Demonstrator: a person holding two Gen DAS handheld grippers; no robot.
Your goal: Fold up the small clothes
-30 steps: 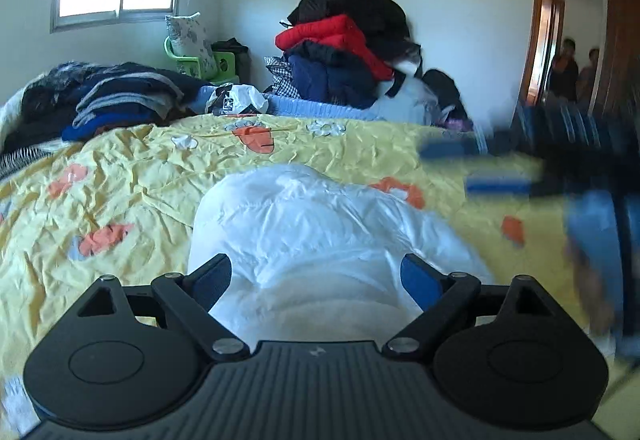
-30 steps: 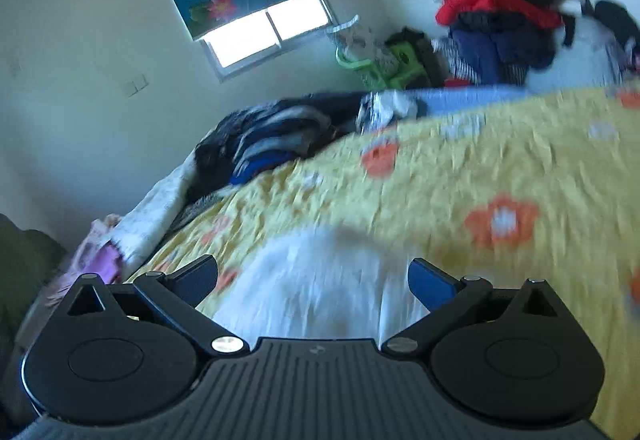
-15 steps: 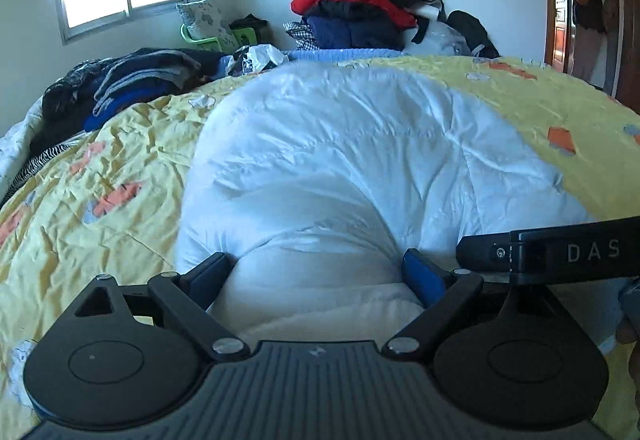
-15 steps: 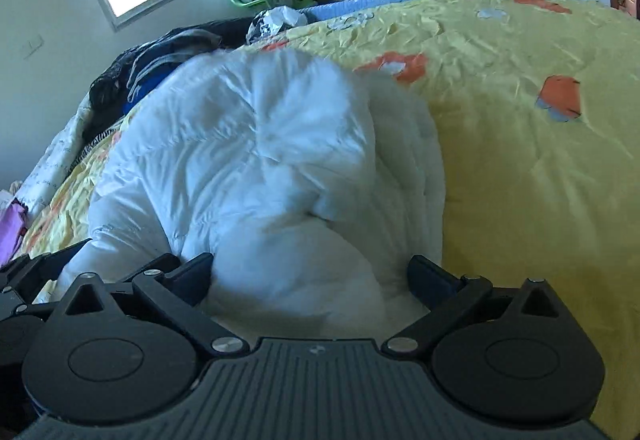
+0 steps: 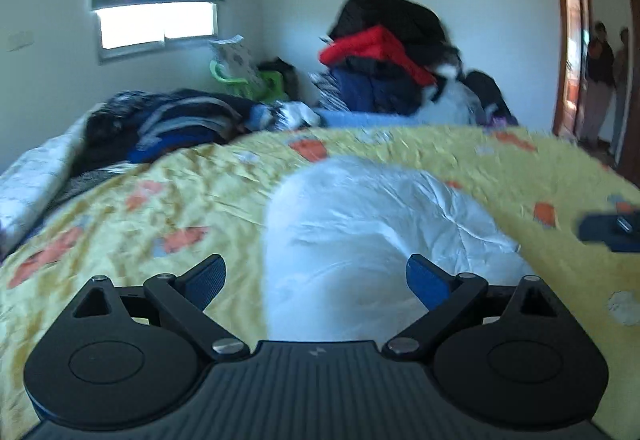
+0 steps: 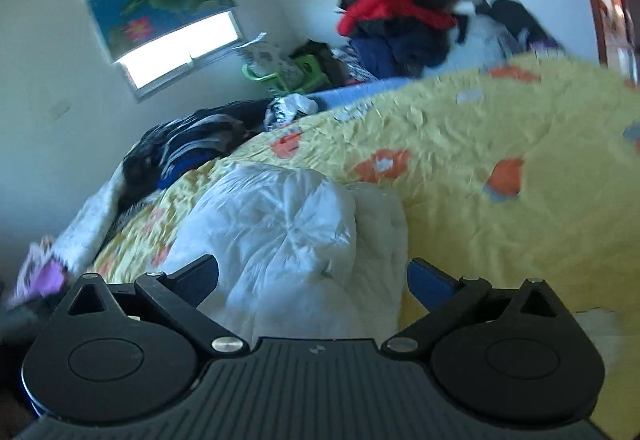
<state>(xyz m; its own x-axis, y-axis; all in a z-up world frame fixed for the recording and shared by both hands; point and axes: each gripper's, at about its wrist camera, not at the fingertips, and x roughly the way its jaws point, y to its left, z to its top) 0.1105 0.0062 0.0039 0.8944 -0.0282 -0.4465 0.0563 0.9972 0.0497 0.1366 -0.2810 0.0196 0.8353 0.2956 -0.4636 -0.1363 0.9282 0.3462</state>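
A white puffy jacket lies folded in a bundle on the yellow flowered bedspread. My left gripper hovers open above its near end, fingers spread wide with nothing between them. In the right wrist view the same white jacket lies just ahead, a cream lining edge showing on its right side. My right gripper is also open over the jacket's near end and holds nothing. Part of the right gripper shows at the right edge of the left wrist view.
A stack of dark striped clothes sits at the bed's far left. A tall pile of black, red and navy coats stands against the back wall. Two people stand in the doorway at right. A green basket sits under the window.
Both grippers have pulled back and up from the jacket, which now looks smaller and farther away. The right gripper has swung away from in front of the left camera.
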